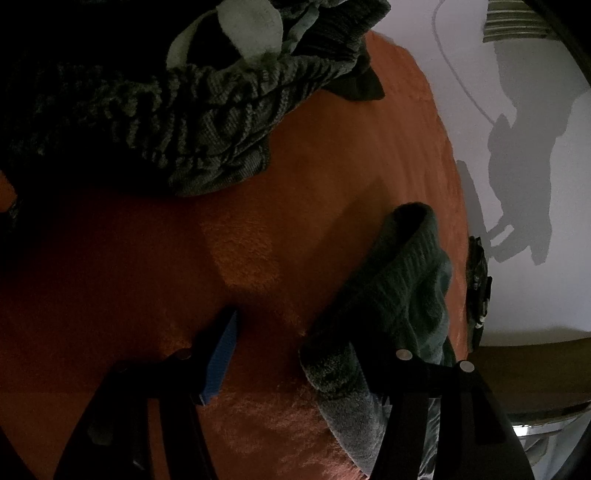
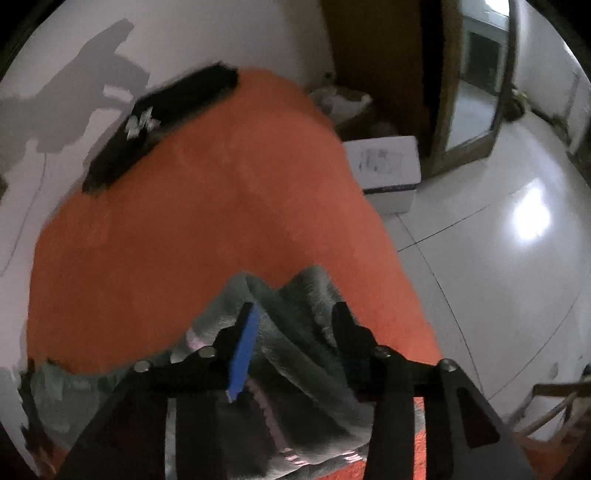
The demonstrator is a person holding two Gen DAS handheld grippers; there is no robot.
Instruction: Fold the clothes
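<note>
Both our tongs gape, left gripper (image 1: 295, 354) and right gripper (image 2: 295, 332), over a plush grey-green garment (image 2: 295, 354) rumpled on fuzzy orange blanket (image 1: 258, 240).

Rumpled grey-green fleece garment (image 2: 295, 332) on orange blanket, dark knitted pile (image 1: 166, 118) well apart.

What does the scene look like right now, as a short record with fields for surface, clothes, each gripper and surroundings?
surface: orange blanket
clothes pile: dark ribbed knit heap with a pale sock-like piece on top, at the far side
garment in work: grey-green fleecy garment, bunched near the blanket's edge
left gripper: jaws apart, one beside the garment, nothing clamped
right gripper: jaws apart, straddling the garment's fold
surroundings: white box, tiled floor
</note>
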